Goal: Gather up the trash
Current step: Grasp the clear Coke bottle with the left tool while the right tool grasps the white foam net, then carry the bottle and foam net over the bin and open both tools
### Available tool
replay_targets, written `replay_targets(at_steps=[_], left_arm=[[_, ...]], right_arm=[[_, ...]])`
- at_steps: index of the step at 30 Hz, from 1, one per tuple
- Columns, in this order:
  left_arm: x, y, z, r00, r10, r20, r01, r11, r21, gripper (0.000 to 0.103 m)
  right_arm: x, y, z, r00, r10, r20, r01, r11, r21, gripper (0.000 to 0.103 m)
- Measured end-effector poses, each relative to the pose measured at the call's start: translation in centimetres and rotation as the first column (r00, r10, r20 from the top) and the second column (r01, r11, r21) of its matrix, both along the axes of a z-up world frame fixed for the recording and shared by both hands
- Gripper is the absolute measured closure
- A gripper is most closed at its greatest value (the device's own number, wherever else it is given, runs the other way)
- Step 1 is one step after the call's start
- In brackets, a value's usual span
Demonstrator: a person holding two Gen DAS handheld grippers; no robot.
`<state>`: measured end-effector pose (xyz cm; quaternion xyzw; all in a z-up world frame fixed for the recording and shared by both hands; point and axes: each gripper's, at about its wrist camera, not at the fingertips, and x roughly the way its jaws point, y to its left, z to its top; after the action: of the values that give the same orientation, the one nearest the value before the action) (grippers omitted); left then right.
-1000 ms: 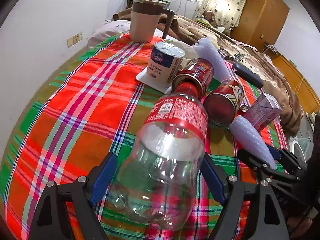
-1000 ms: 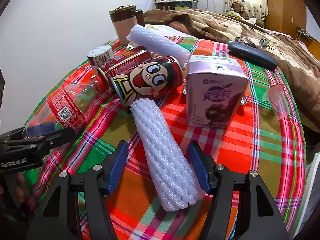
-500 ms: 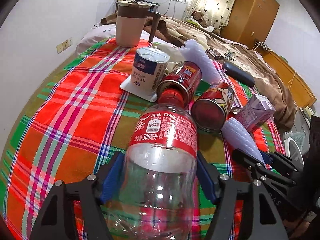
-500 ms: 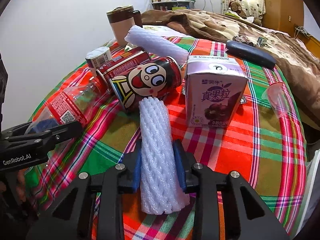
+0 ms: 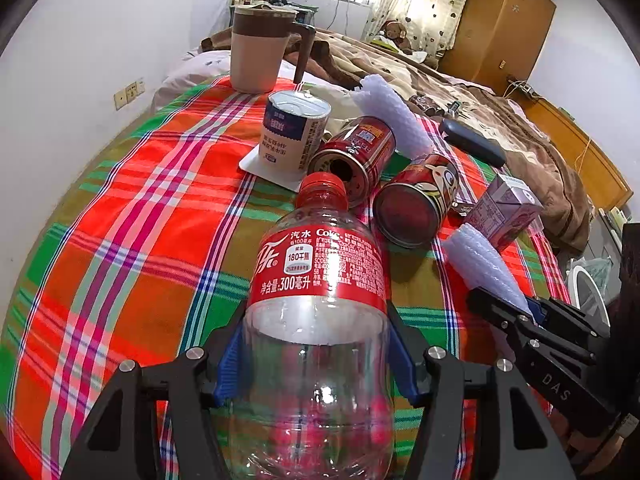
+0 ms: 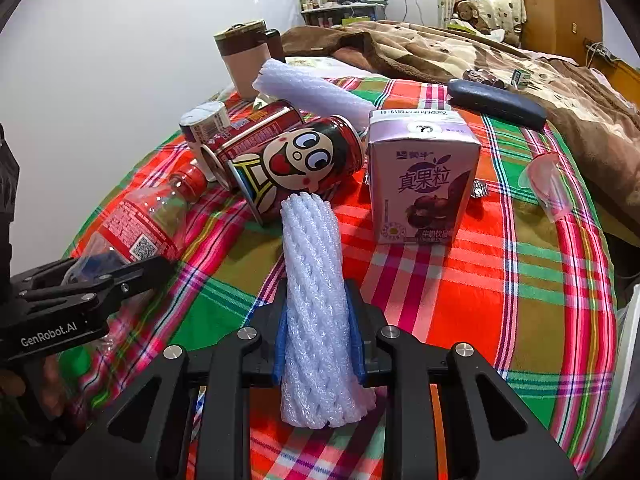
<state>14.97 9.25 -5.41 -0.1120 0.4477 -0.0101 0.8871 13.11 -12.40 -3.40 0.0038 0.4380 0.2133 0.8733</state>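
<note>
Both grippers' jaws just closing: left gripper [image 5: 316, 354] now clamps plastic bottle [image 5: 320, 304], right gripper [image 6: 320, 336] pinches foam sleeve [image 6: 316, 300]. Bottle base cut off at 6 o'clock, on plaid cloth [image 5: 132, 240].

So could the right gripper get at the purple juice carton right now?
Probably not yet: the right gripper has just closed on the foam net sleeve. The purple juice carton stands unobstructed just beyond.

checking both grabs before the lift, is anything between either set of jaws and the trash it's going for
Nothing visible. The left gripper has its jaws, which have just been closing, pressed on the clear plastic cola bottle with the red label. The right gripper has just squeezed onto the white foam net sleeve.
</note>
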Motion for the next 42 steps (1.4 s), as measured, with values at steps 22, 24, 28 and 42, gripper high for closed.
replay_targets(at_steps=[22, 24, 28, 42], left_arm=[[-4.8, -5.5, 5.5, 0.987, -0.092, 0.131, 0.092, 0.996, 0.011, 0.041], [-4.9, -6.4, 6.0, 0.984, -0.113, 0.139, 0.113, 0.994, 0.008, 0.041], [-5.1, -9.1, 6.9, 0.974, -0.166, 0.157, 0.167, 0.986, 0.01, 0.041], [-4.6, -20.1, 7.9, 0.913, -0.368, 0.176, 0.371, 0.928, 0.016, 0.041]], right_arm=[[-3.5, -6.9, 3.4, 0.987, -0.148, 0.065, 0.138, 0.982, 0.13, 0.077], [-3.8, -7.6, 3.6, 0.983, -0.166, 0.071, 0.156, 0.978, 0.137, 0.077], [-4.7, -9.6, 4.2, 0.974, -0.21, 0.082, 0.197, 0.97, 0.146, 0.077], [-7.0, -18.7, 4.8, 0.904, -0.415, 0.103, 0.398, 0.905, 0.153, 0.077]])
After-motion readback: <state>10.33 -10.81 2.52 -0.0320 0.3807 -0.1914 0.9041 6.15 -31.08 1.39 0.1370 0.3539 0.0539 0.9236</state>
